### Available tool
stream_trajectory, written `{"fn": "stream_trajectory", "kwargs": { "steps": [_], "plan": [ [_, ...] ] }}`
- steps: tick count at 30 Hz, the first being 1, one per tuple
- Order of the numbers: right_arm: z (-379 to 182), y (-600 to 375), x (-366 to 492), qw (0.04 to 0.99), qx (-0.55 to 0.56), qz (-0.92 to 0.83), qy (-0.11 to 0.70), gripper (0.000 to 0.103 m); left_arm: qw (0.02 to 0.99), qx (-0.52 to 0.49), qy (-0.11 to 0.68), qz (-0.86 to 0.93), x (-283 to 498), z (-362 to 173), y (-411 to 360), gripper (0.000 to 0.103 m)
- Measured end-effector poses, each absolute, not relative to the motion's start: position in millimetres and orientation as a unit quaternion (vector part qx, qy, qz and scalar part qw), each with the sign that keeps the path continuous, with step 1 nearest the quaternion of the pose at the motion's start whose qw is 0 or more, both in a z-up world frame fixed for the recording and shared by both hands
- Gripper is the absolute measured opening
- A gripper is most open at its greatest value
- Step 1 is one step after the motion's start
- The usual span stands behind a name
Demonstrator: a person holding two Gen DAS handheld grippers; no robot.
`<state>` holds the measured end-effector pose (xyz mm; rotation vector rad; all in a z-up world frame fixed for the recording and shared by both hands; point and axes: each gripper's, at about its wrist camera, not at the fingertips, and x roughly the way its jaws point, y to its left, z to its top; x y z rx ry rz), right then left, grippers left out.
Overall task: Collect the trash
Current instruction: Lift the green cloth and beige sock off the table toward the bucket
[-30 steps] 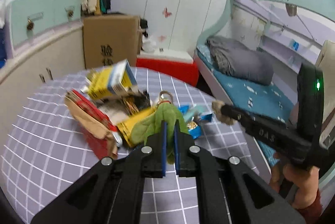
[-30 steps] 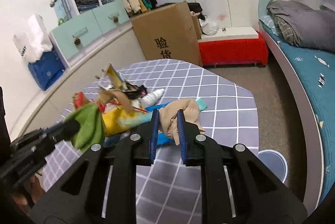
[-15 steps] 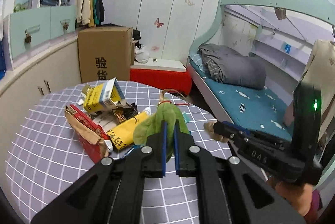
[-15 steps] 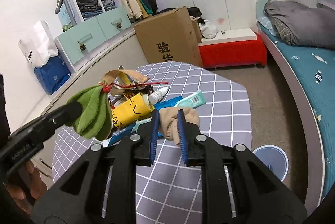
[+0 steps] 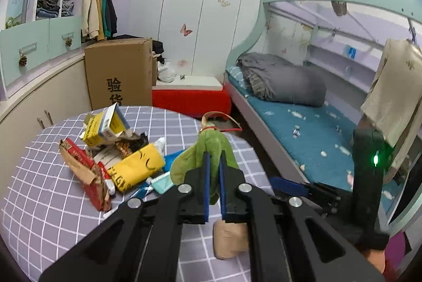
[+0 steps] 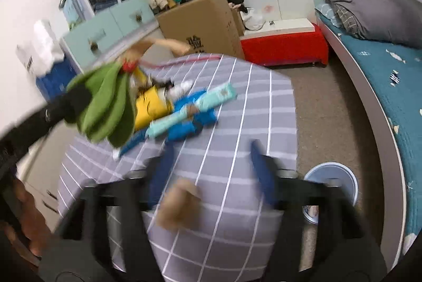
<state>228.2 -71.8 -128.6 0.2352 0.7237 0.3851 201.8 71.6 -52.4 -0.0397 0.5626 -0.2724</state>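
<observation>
- The left gripper (image 5: pixel 213 163) is clamped on a green cloth (image 5: pixel 208 150), its 2 blue pads tight against the fabric, which hangs above the table (image 5: pixel 39 202).
- A tan loop and a red cord (image 5: pixel 224 121) stick up from the top of the cloth.
- In the right wrist view the cloth (image 6: pixel 108 108) hangs from the black left tool, above the left side of the table (image 6: pixel 237 123).
- The right gripper (image 6: pixel 211 171) is opening, its jaws spread wide and blurred.
- A tan wad (image 6: pixel 179 205) sits between the fingers, closer to the left one; the pads do not press it.
- In the left wrist view the wad (image 5: pixel 229 239) shows low over the table's near edge; whether it rests there I cannot tell.
- The trash pile lies on the table: a yellow box (image 5: pixel 105 123), a red and brown packet (image 5: pixel 81 171), a yellow bag (image 5: pixel 137 166), a teal tube (image 6: pixel 211 100) and a blue wrapper (image 6: pixel 184 121).
- A round blue bin (image 6: pixel 332 176) stands on the floor just beside the table, by the bed (image 6: pixel 382 65).
- A cardboard box (image 5: pixel 118 71) stands beyond the table.
</observation>
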Motion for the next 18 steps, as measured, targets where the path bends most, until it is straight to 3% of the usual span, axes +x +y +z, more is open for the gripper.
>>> {"fn": "stream_trajectory", "kwargs": {
  "steps": [7,9,11,14,18],
  "plan": [
    [-154.5,-43.5,214.4,0.897,0.098,0.214,0.374,0.060,0.945,0.000,0.304,-0.117,185.4,-72.3,77.1,0.006],
    [-159.3,-38.7,214.9,0.895,0.090,0.211,0.382,0.051,0.943,0.003,0.313,-0.116,182.9,-78.3,76.7,0.006],
    [-165.4,-36.0,215.7,0.893,0.081,0.209,0.391,0.032,0.941,0.005,0.318,-0.113,181.2,-81.9,76.7,0.006],
    [-167.0,-40.4,212.6,0.894,0.089,0.212,0.383,0.017,0.941,0.006,0.320,-0.114,181.0,-82.2,73.8,0.006],
    [-147.1,-71.6,202.0,0.912,0.123,0.190,0.341,0.015,0.941,0.014,0.314,-0.127,182.0,-76.9,56.0,0.006]
  ]
}}
